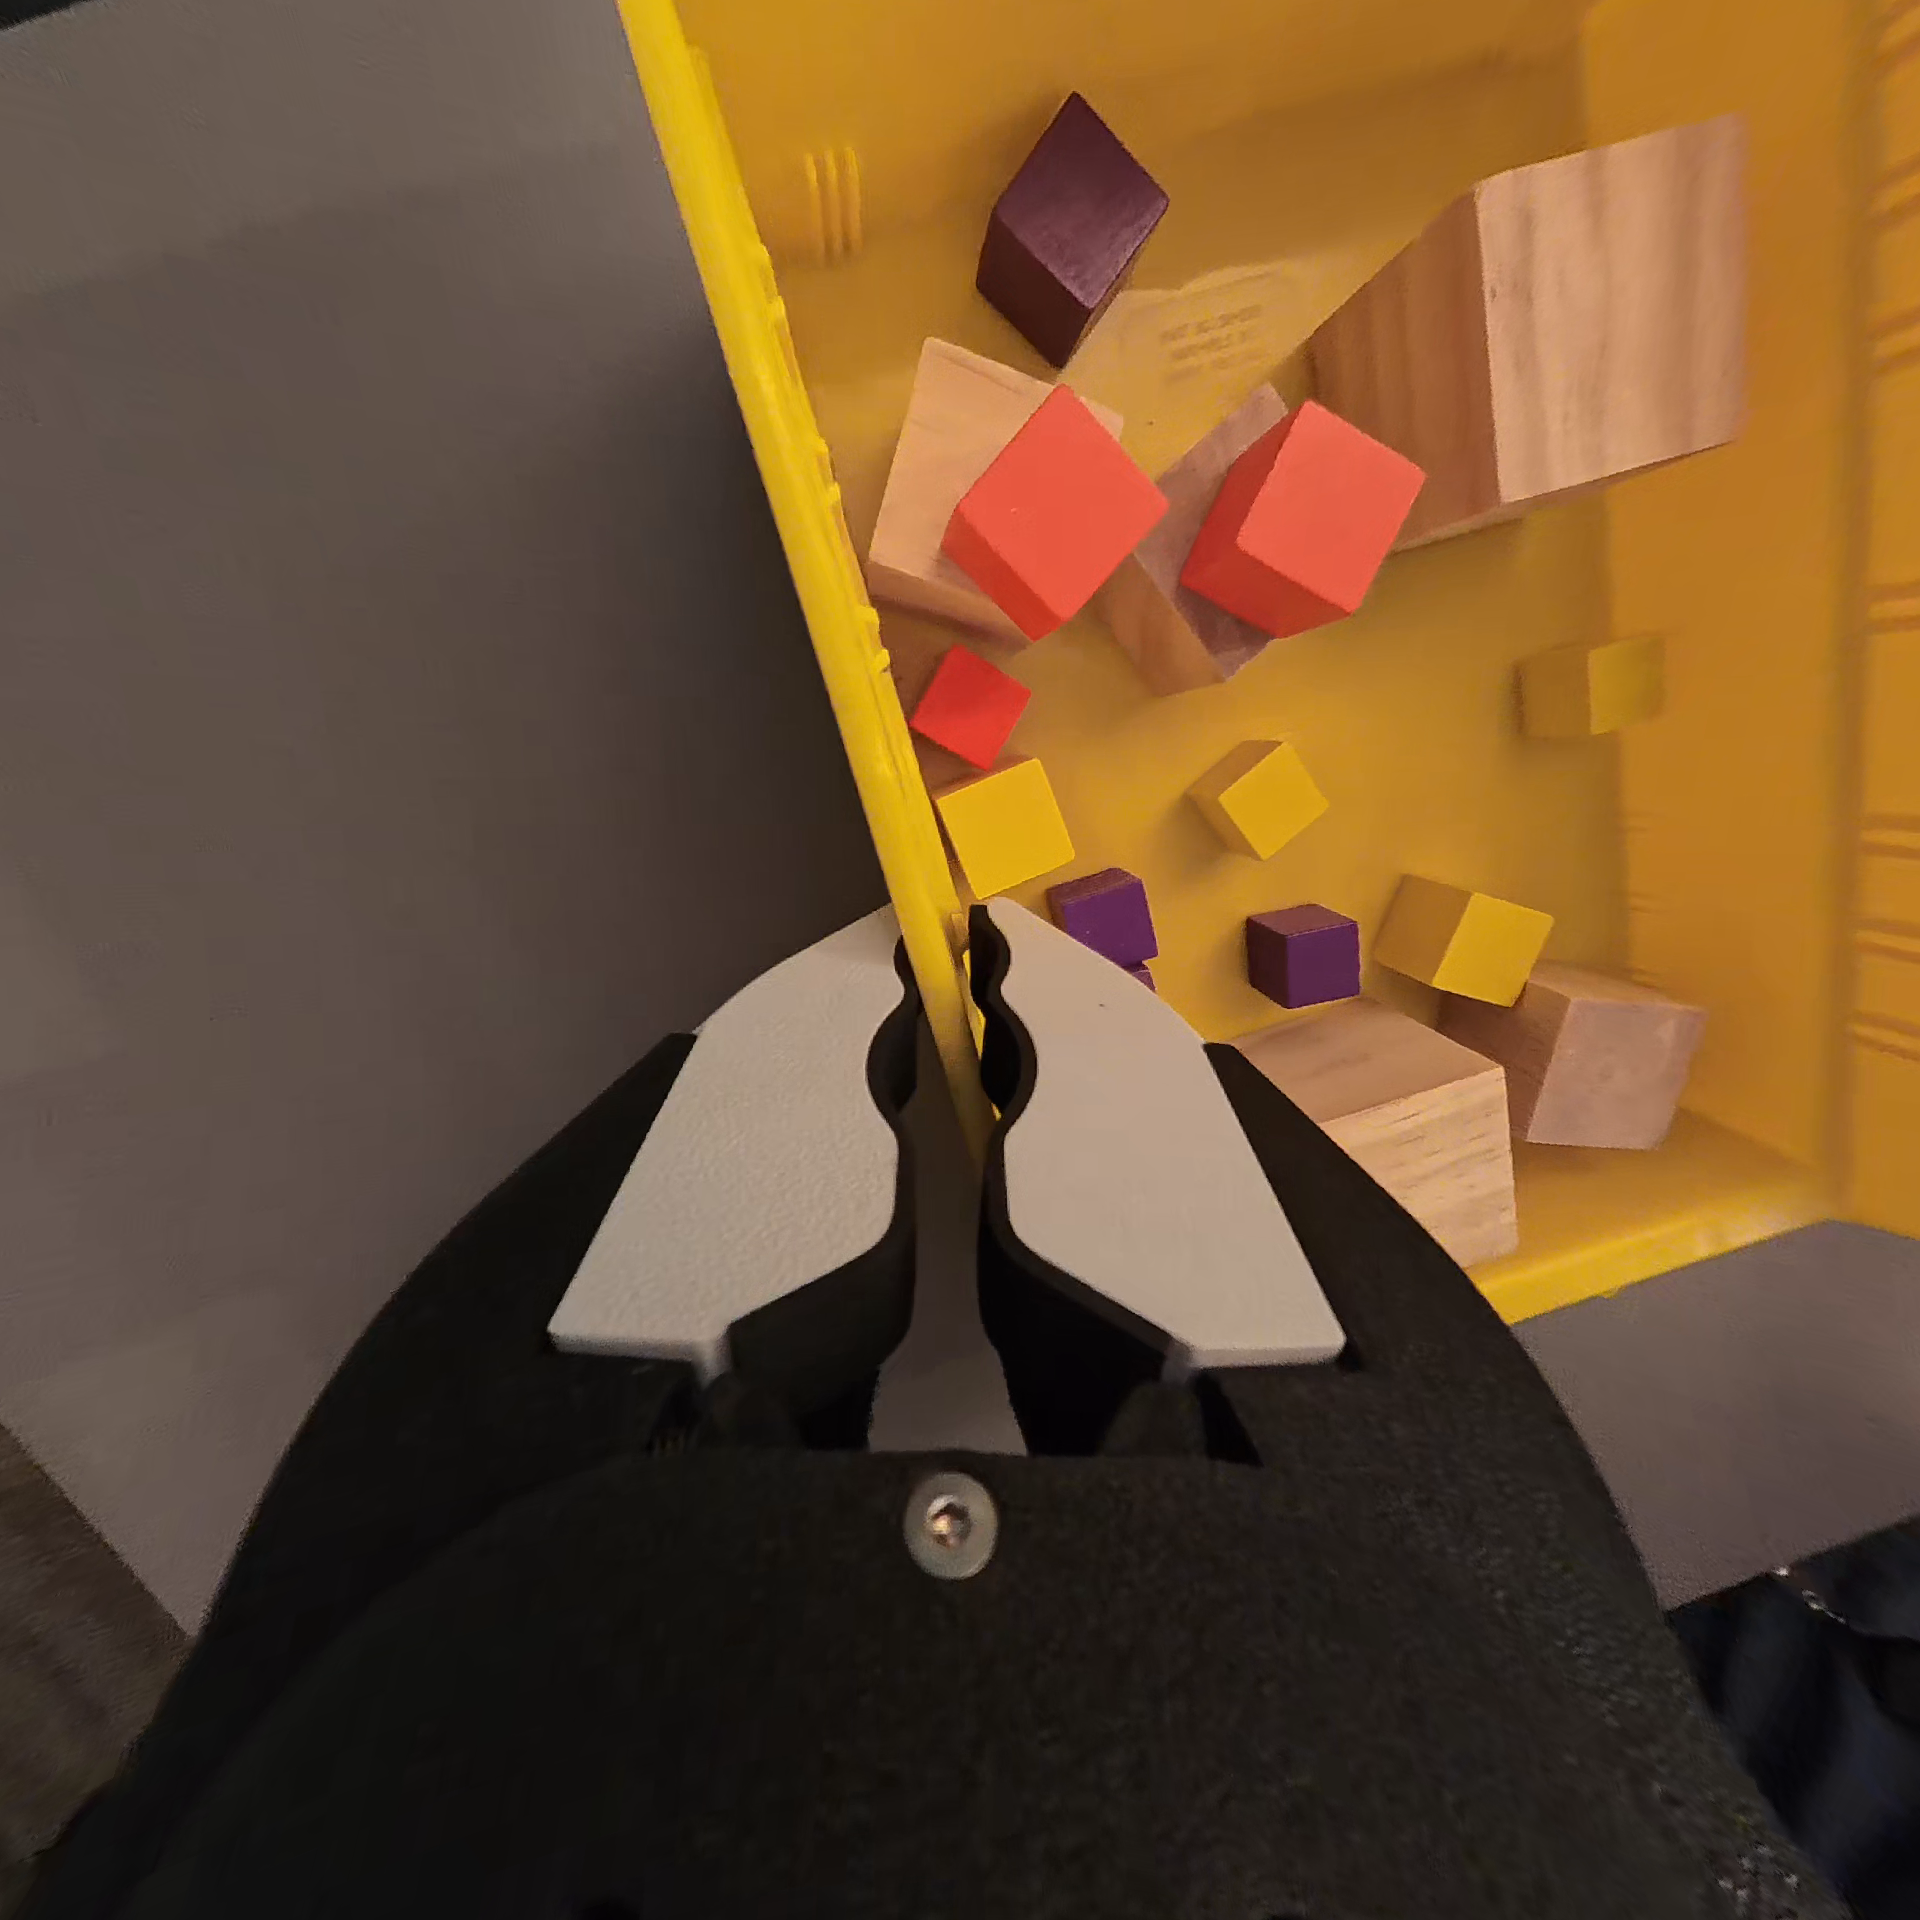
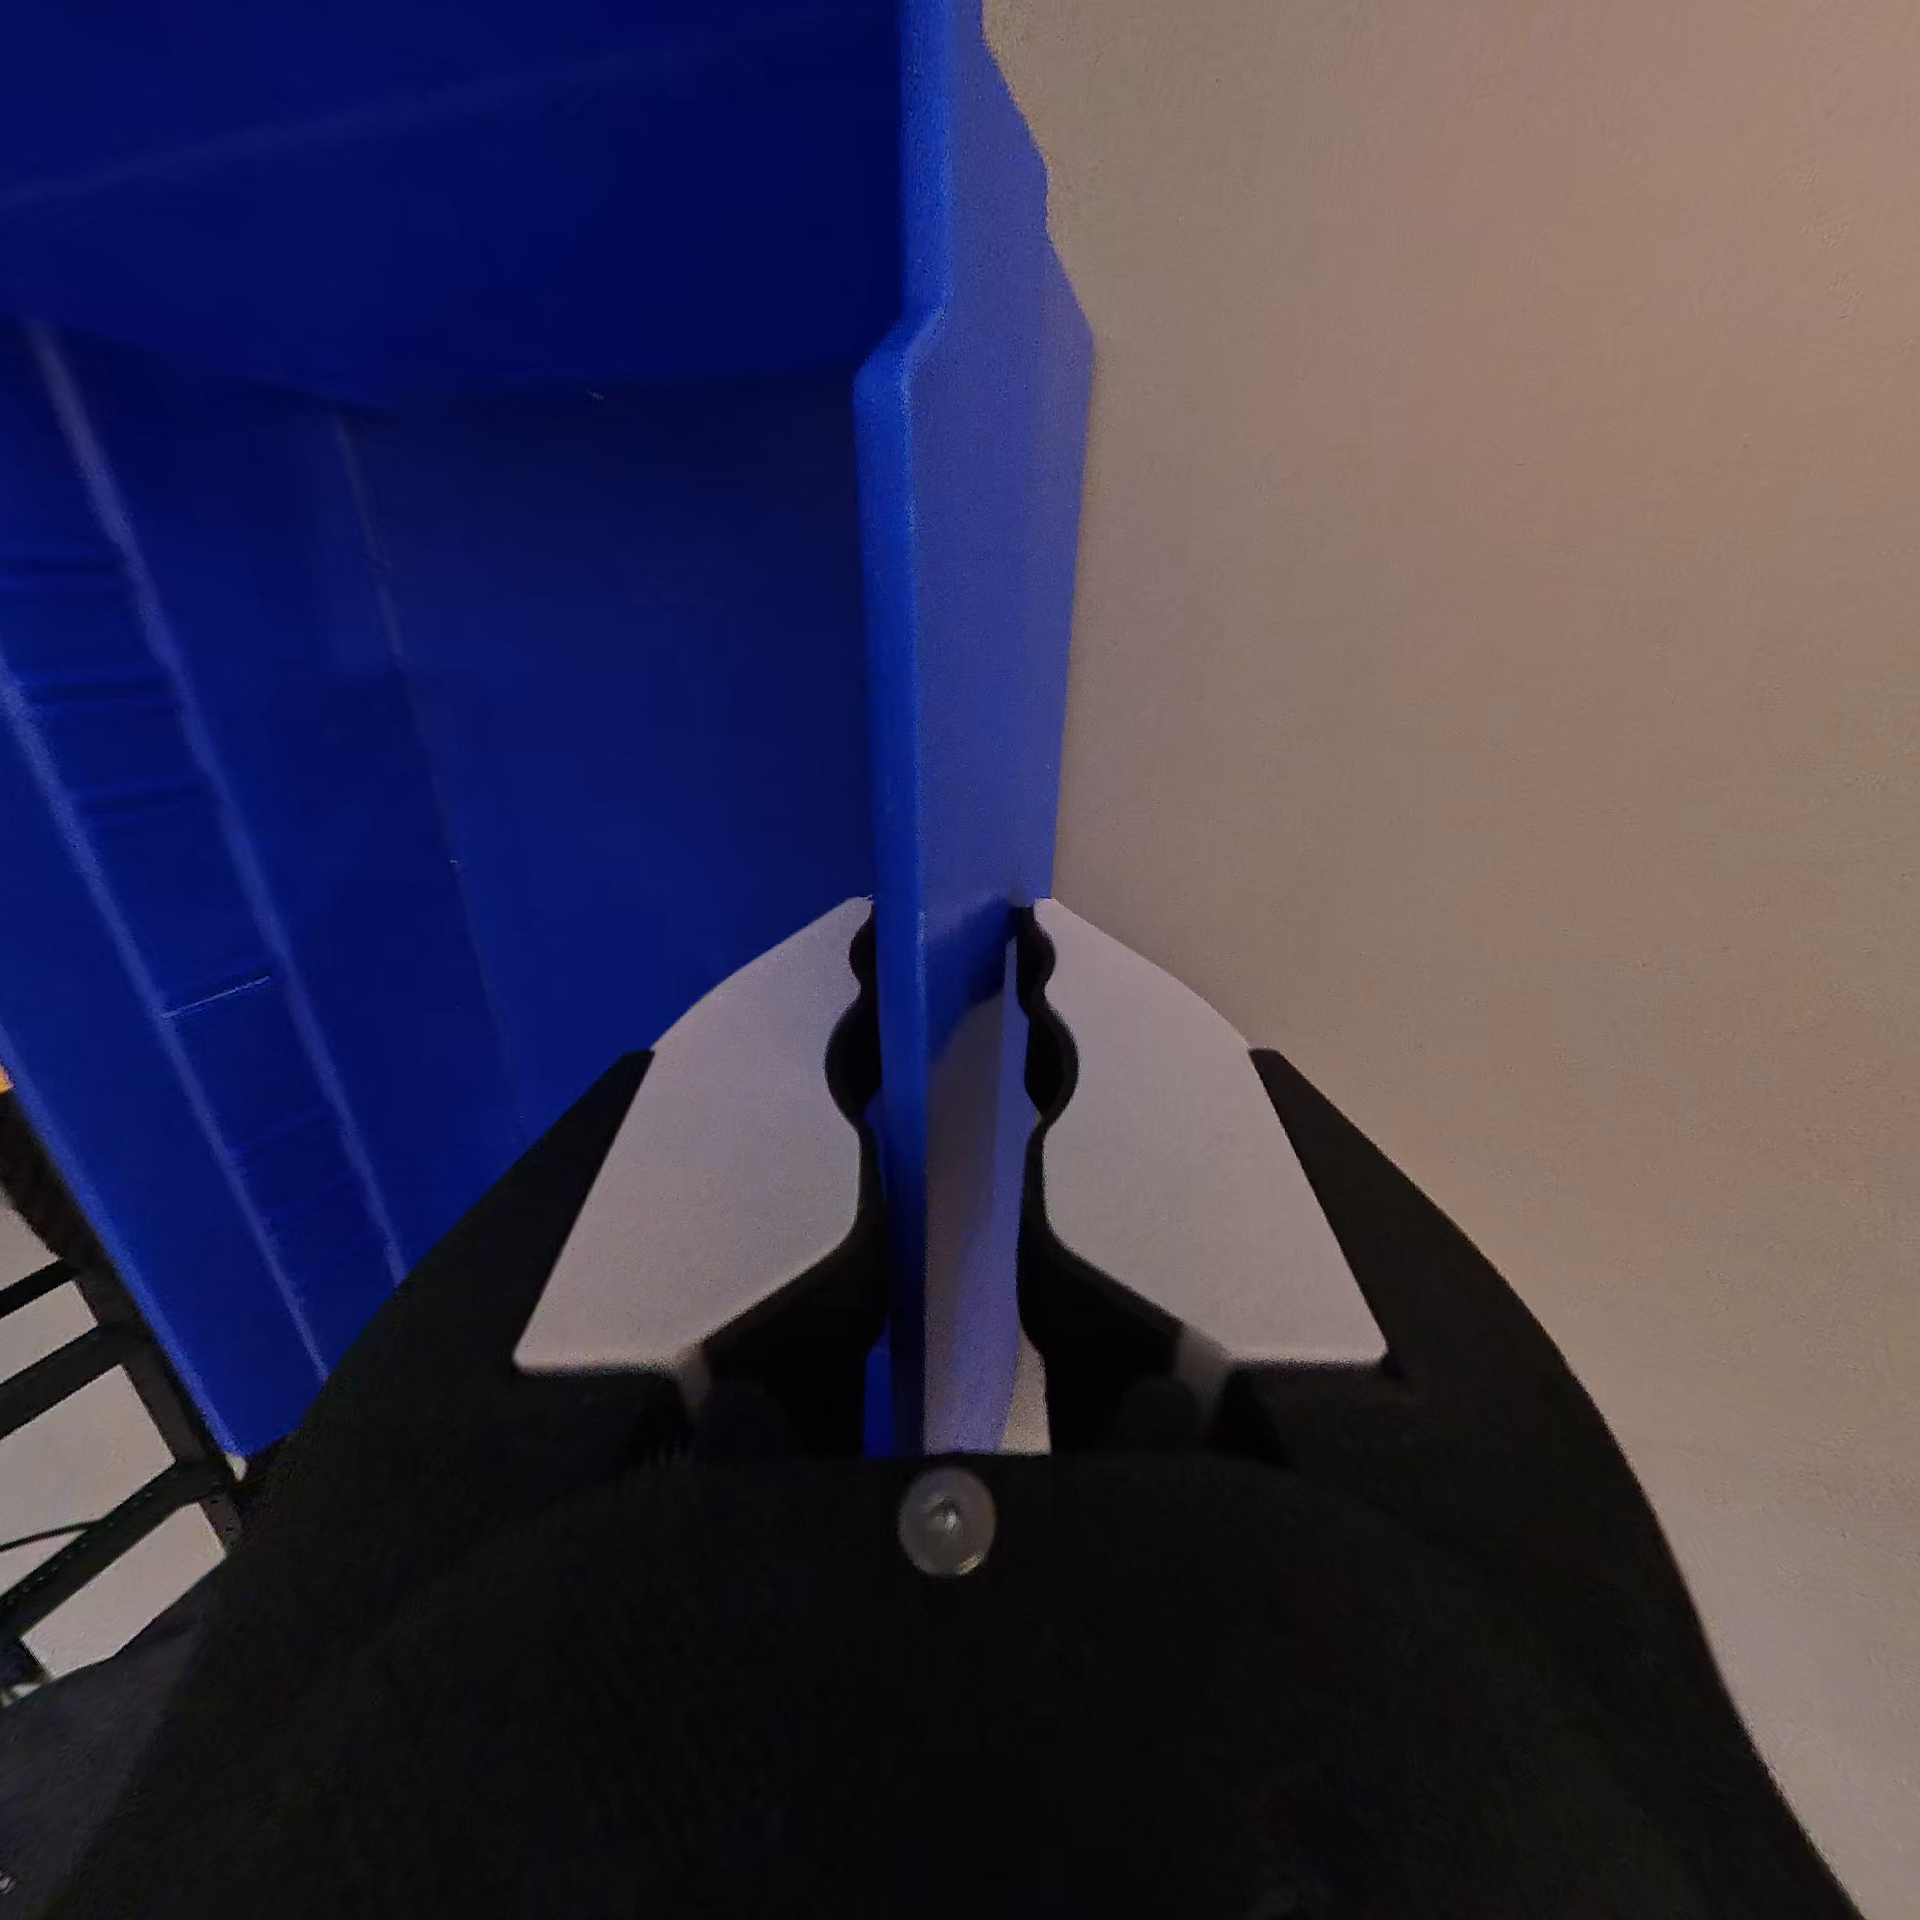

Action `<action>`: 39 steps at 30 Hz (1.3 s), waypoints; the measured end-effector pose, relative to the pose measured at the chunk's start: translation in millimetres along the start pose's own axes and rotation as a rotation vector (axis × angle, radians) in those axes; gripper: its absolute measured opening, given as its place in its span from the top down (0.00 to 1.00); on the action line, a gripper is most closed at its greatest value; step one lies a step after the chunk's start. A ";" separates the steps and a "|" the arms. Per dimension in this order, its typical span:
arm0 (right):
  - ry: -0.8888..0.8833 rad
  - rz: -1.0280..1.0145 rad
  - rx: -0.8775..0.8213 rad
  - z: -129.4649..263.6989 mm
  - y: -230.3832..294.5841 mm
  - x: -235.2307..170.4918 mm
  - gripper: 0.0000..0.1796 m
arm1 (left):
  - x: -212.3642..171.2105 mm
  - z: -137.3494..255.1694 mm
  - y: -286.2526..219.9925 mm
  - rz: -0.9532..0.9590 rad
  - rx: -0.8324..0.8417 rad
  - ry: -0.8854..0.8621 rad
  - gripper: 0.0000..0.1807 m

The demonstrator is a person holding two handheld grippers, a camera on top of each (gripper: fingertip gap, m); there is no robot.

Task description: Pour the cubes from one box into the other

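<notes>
Left gripper is clamped on the side wall of the yellow box, one finger inside, one outside, wall pinched edge-on between the pads. Right gripper is clamped the same way on the side wall of the blue box.

Cubes are all in the yellow box: two orange cubes lie on pale wooden blocks, with smaller yellow cubes, purple cubes and a dark maroon one loose around them. Several look blurred or off the floor, so probably tumbling; cannot be sure.

Handling, my read:
- Boxes are thin moulded plastic, stiff enough for a wall pinch but likely to flex or twist when gripped from one side only.
- The wall is smooth and could slip in the pads under a shifting load. Holding near a corner or rib looks safer.
- Cubes are hard and light, roll freely and will bounce on plastic. The big wooden blocks carry most of the weight.

Views: only the left wrist shows the cubes and the yellow interior, over a grey surface. Only the right wrist shows the blue box, whose visible interior holds no cubes, with a plain wall behind it and a dark rack at lower left. Neither view shows both boxes, so I cannot tell how they sit relative to each other.
</notes>
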State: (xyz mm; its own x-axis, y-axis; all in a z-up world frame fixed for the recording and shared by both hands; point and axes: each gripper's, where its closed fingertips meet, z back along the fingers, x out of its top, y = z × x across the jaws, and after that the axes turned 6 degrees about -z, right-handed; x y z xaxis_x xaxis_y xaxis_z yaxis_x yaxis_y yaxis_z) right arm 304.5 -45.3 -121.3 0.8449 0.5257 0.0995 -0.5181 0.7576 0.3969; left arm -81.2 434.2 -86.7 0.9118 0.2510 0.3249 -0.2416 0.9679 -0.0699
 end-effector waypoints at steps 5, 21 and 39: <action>-0.267 0.050 0.055 37.7 6.3 23.9 0.89 | -0.2 0.2 1.1 0.043 -0.040 -0.041 0.97; -1.398 0.726 0.861 265.5 236.4 -45.3 0.86 | -26.8 12.2 30.5 0.016 0.084 -0.188 0.96; -1.462 0.962 0.606 200.2 241.8 -28.0 0.85 | -11.7 35.4 35.9 -0.195 0.517 -0.579 0.88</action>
State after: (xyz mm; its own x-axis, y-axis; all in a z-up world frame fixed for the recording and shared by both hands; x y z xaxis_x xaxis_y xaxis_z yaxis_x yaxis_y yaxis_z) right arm 182.2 45.8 154.6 -0.0769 -0.3233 0.9432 -0.9969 0.0384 -0.0681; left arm -112.3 465.5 -59.6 0.6708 -0.1069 0.7339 -0.3478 0.8287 0.4386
